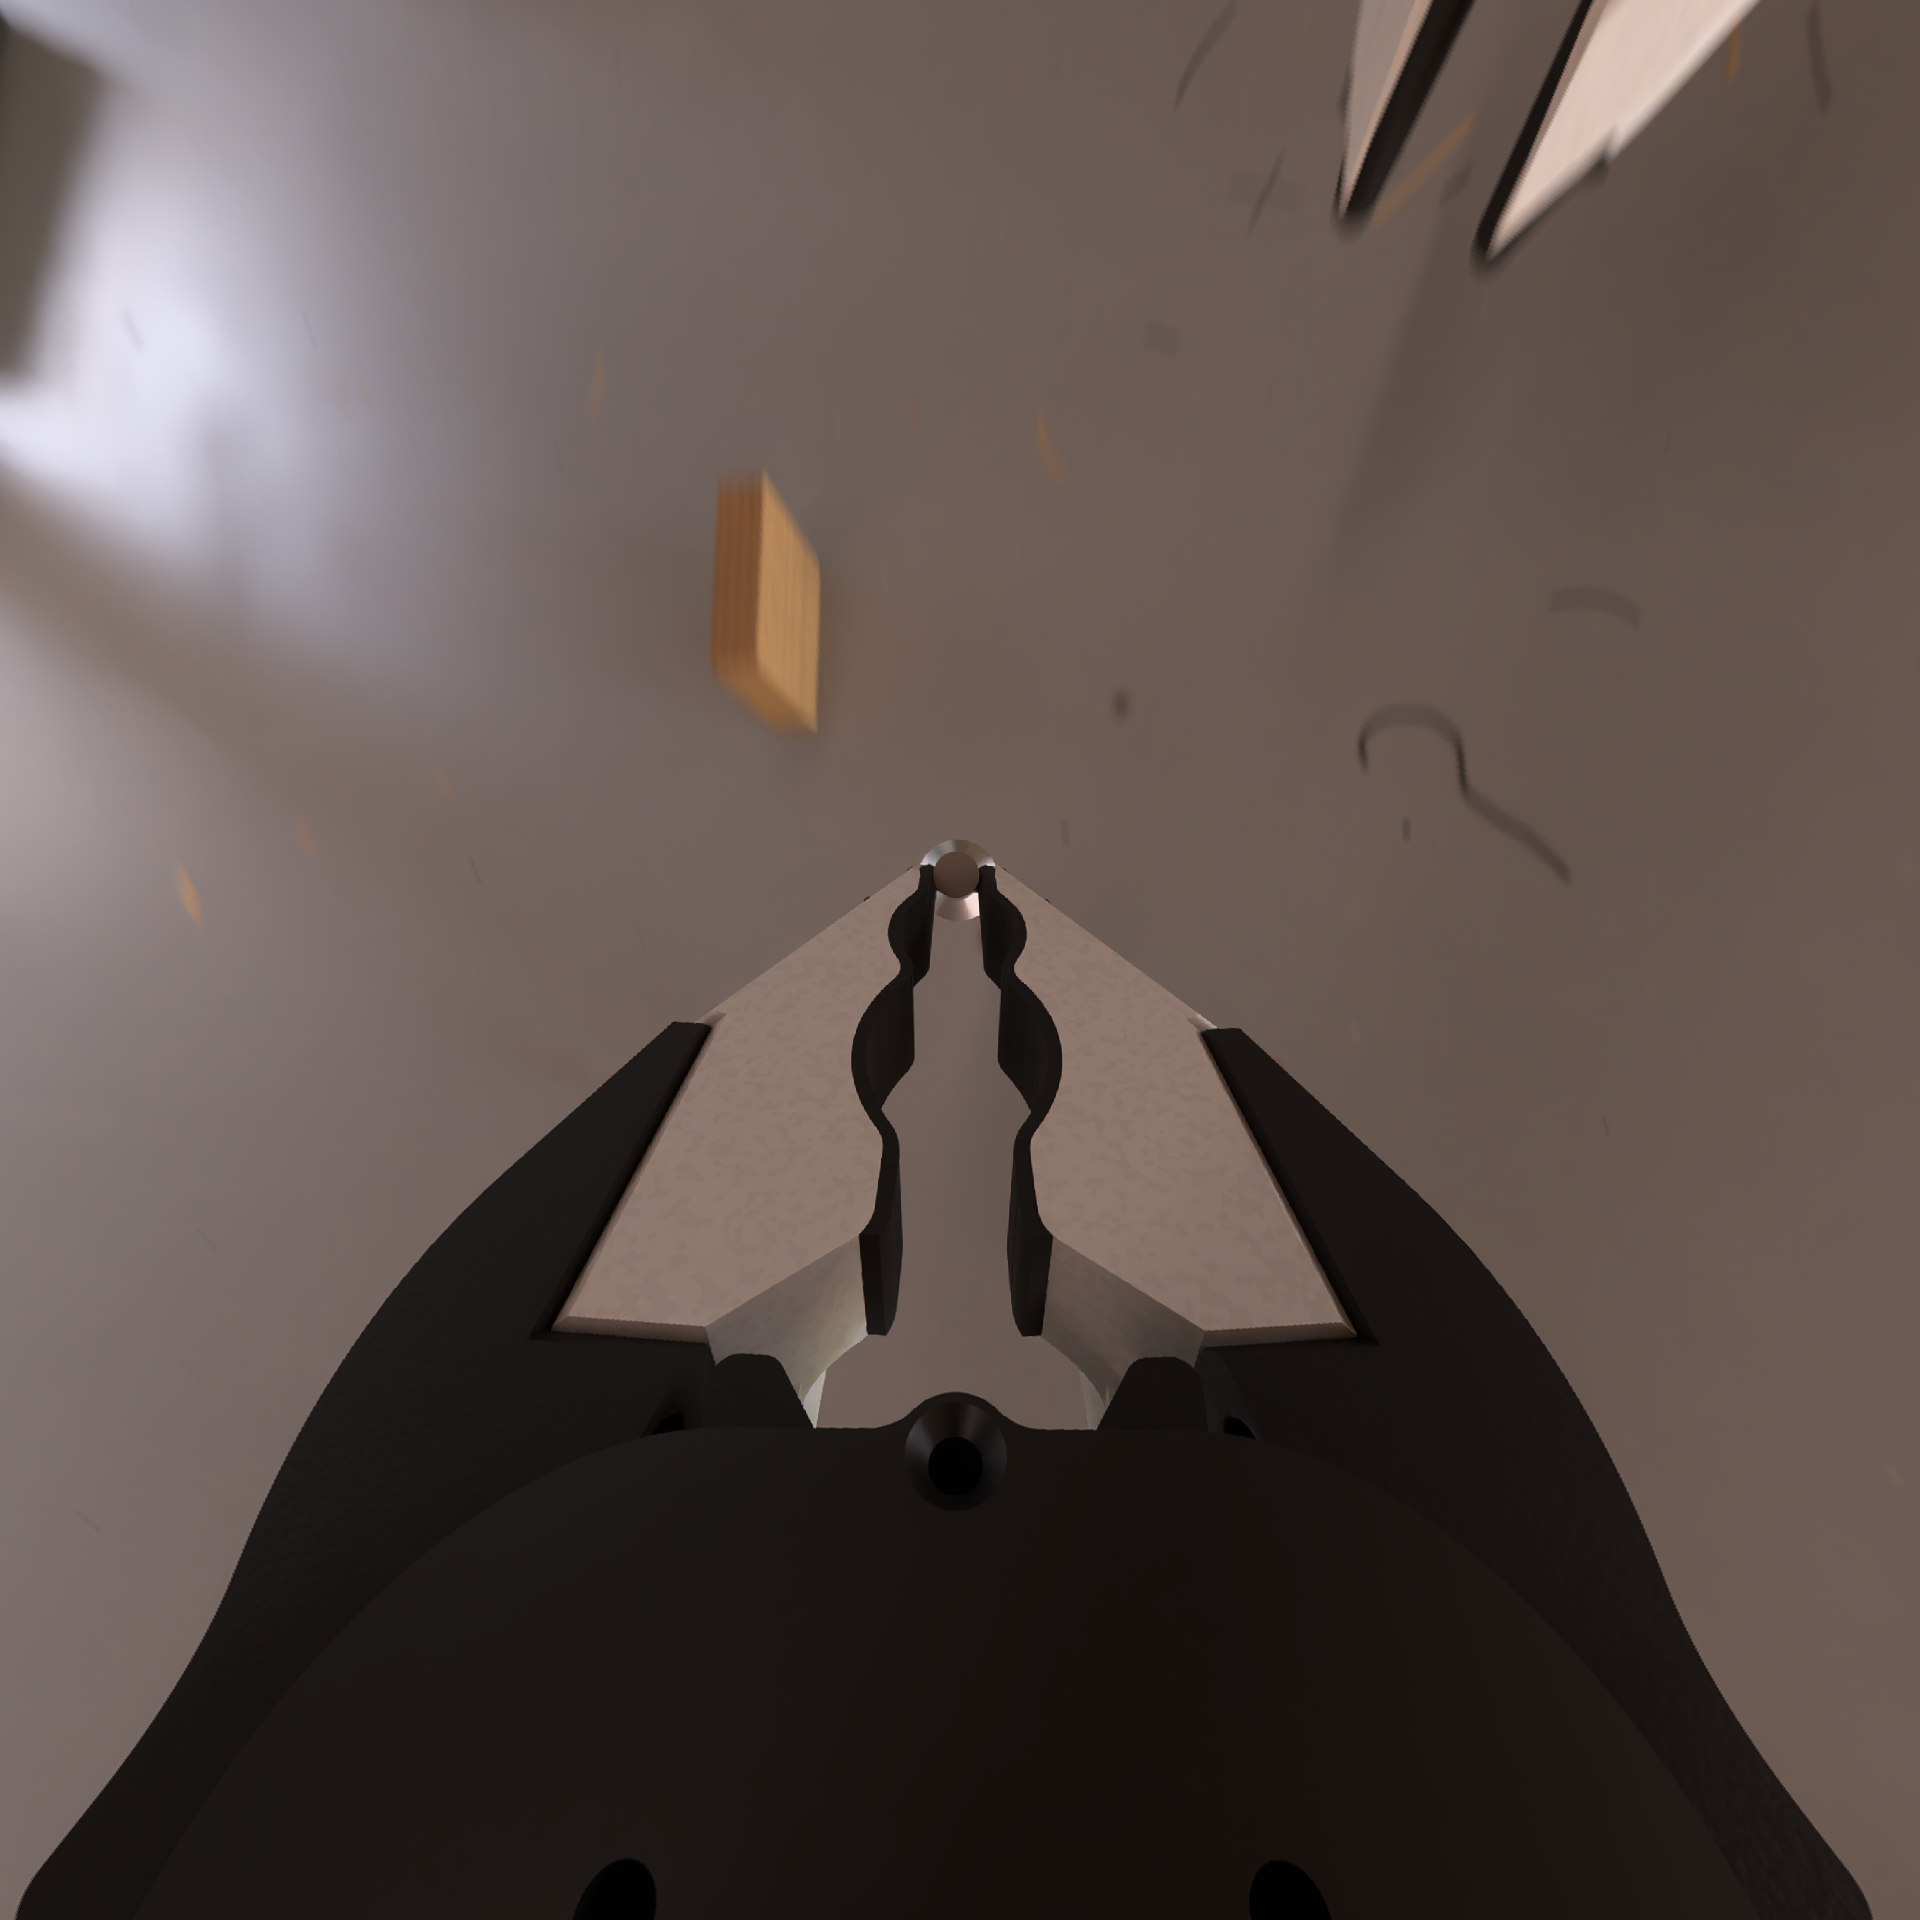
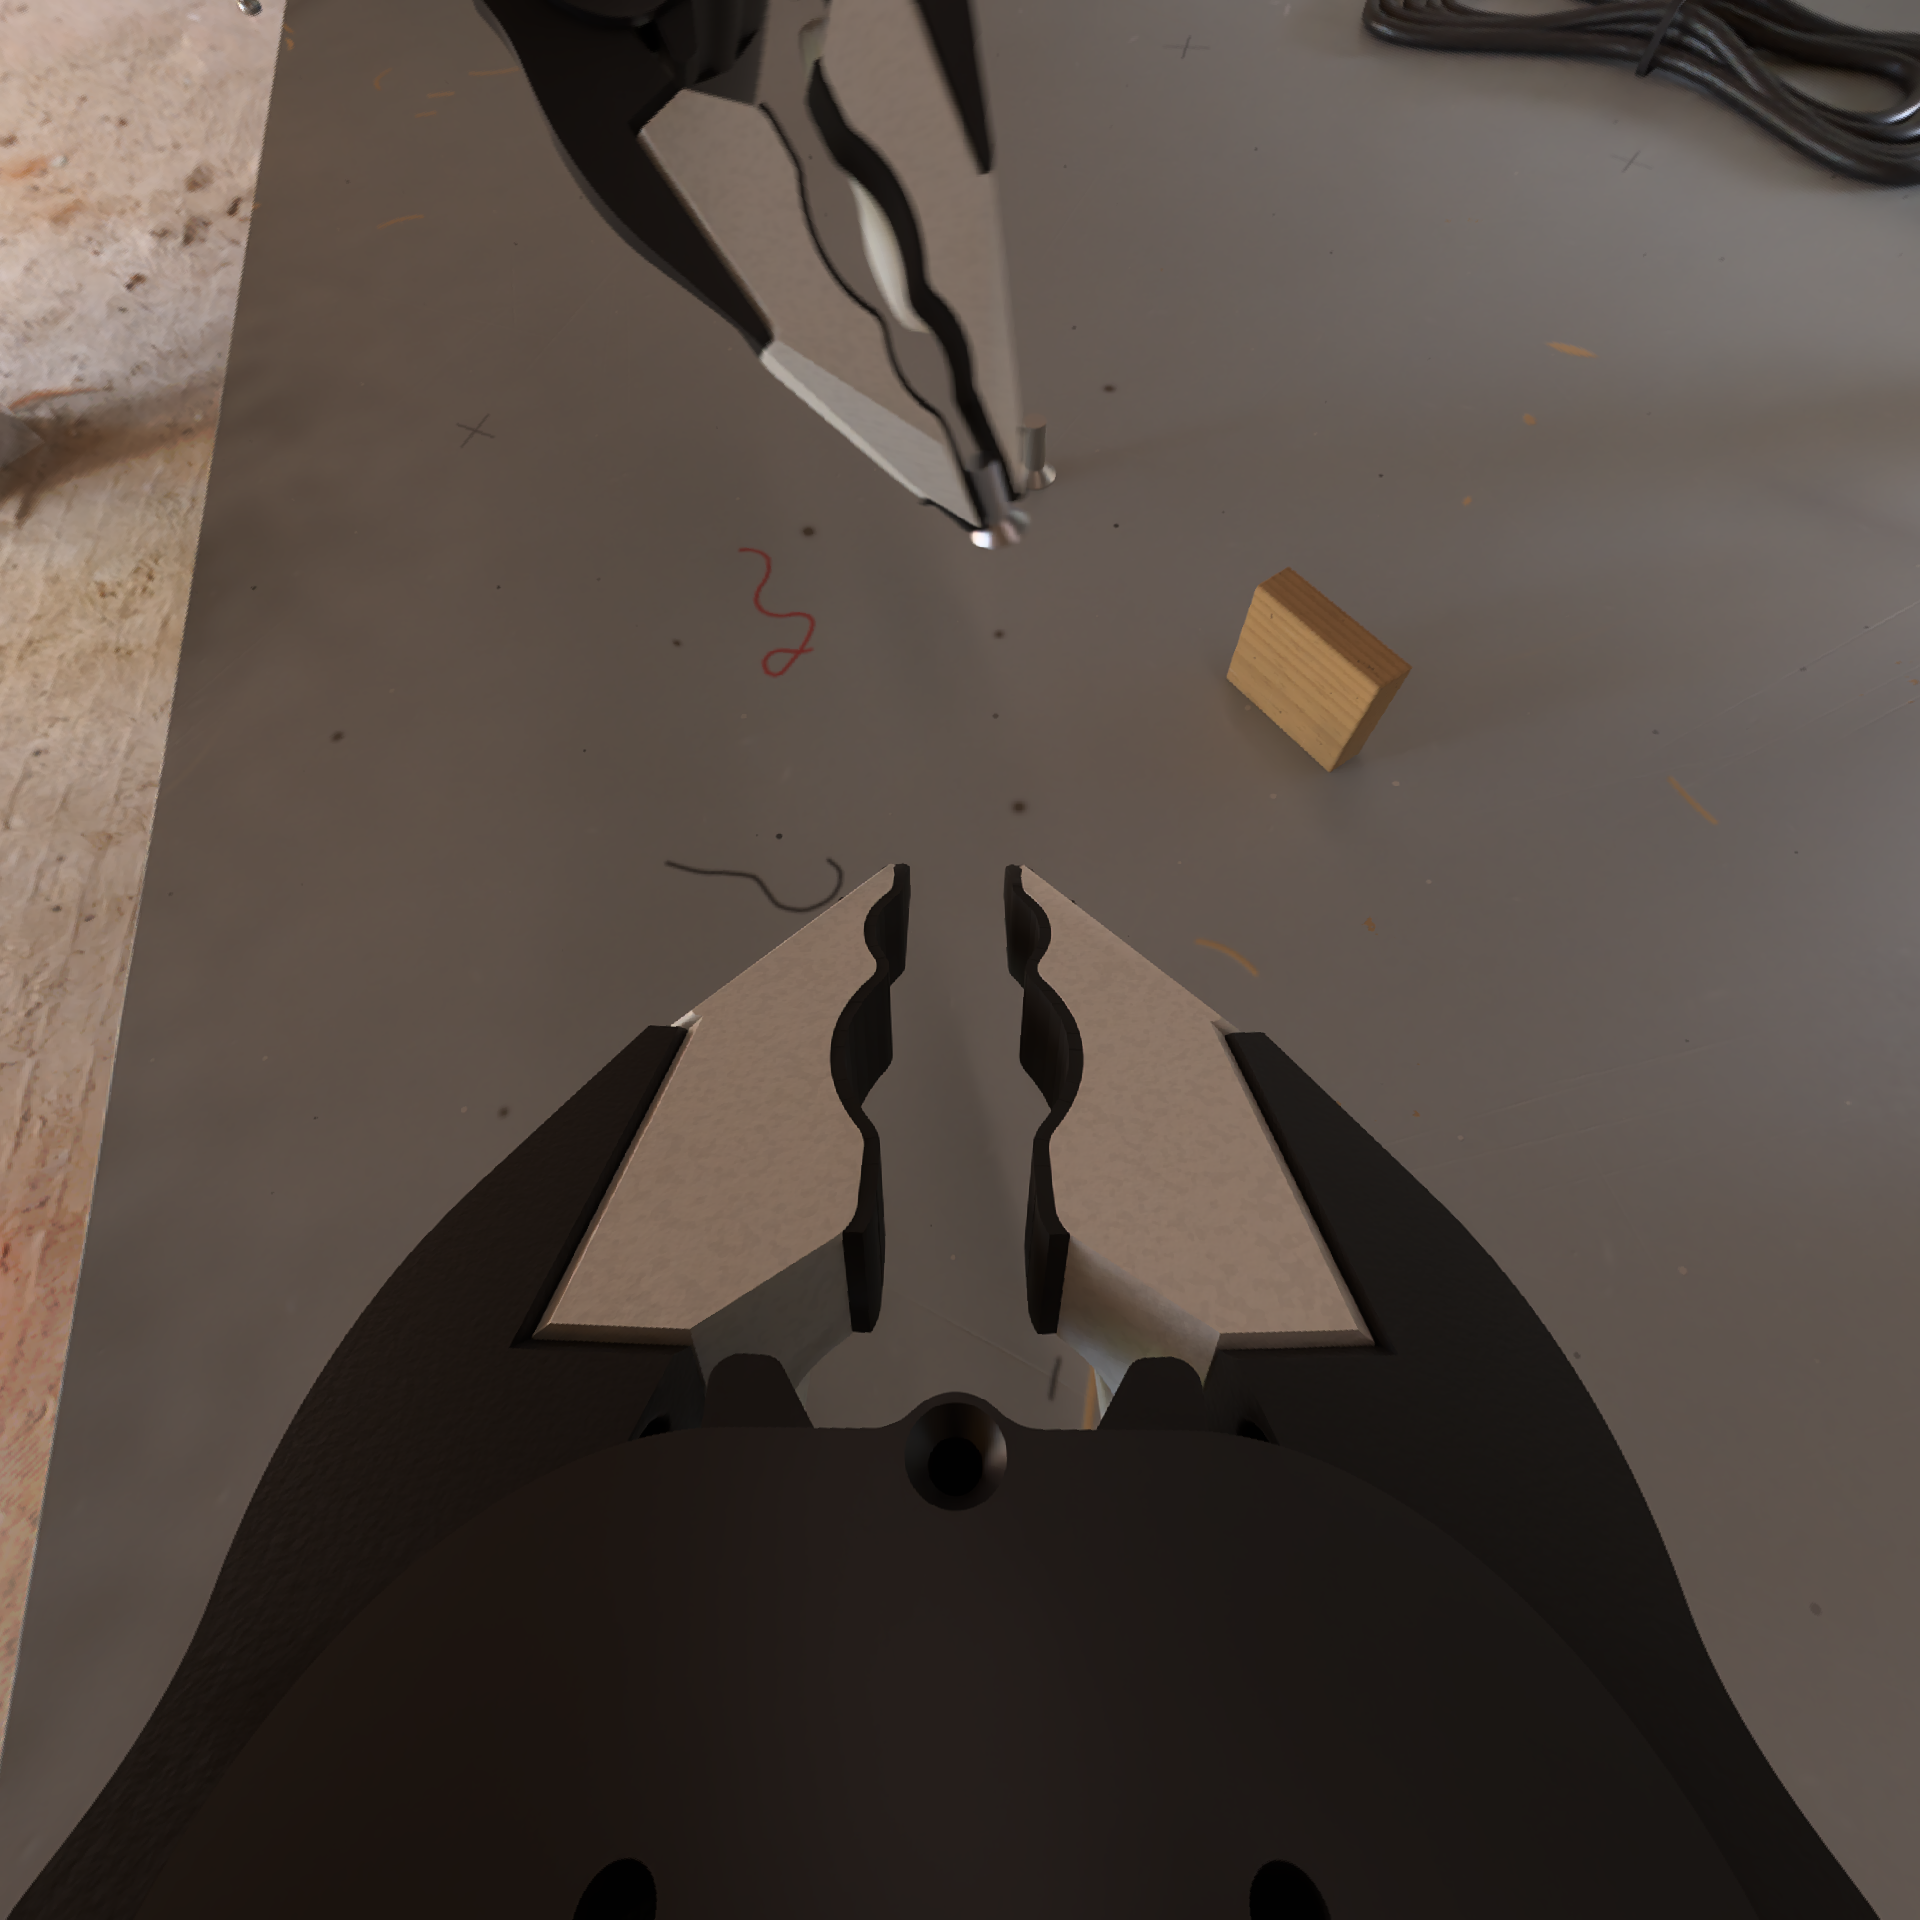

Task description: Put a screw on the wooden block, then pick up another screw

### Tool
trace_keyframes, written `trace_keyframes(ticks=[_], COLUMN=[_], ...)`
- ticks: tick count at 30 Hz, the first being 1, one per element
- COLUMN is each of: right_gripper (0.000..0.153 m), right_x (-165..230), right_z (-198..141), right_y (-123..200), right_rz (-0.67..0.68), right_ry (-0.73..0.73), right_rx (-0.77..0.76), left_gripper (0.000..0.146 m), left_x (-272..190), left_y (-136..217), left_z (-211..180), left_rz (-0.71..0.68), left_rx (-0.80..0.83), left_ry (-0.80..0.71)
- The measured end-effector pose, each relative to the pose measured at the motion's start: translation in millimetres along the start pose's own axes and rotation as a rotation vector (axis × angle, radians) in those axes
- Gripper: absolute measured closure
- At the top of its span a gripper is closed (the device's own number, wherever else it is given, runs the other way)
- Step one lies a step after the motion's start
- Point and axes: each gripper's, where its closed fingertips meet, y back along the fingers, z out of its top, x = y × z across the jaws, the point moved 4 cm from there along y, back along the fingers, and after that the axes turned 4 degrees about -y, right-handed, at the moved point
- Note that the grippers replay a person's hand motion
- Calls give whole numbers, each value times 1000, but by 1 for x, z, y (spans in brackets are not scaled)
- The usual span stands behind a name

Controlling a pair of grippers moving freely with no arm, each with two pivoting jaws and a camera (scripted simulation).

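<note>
My left gripper is shut on a silver screw, seen end-on between its tips. In the right wrist view the left gripper points down at the grey table with that screw at its tips, just above the surface. A second screw stands on its head right behind it. The wooden block lies on the table to the right, with nothing on it; it also shows blurred in the left wrist view. My right gripper is open and empty, hovering near the middle of the table.
A coil of black cable lies at the far right. The grey table ends at its left edge, with rough pale floor beyond. A red squiggle, a black squiggle and small wood chips mark the surface.
</note>
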Motion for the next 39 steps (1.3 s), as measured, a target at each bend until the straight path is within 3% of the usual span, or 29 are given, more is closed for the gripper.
trace_keyframes(ticks=[4,9,12,14,17,22,27,31,36,39], right_gripper=[135,135,135,135,135,135,135,135,135,135], right_x=[1,3,1,-1,-2,-5,-6,-1,7,14], right_z=[2,3,4,4,3,2,0,1,5,7], right_y=[2,9,17,20,23,28,24,16,6,-10], right_rz=[-6,-29,-37,-38,-42,-50,-37,-24,-8,20], right_ry=[10,30,25,21,18,11,1,14,31,38], right_rx=[-7,-6,-27,-38,-40,-49,-45,-26,-13,0], left_gripper=[138,138,137,117,113,103,100,110,146,146], left_x=[11,43,53,54,53,45,32,16,6,-2], left_y=[-30,-66,-64,-57,-32,25,39,29,23,31], left_z=[64,58,51,50,49,5,-70,-88,-97,-104], left_rz=[33,159,193,214,227,236,167,116,99,70], left_rx=[-40,169,182,140,75,105,245,263,252,240], left_ry=[-162,-192,-128,-112,-91,-9,125,139,153,174])
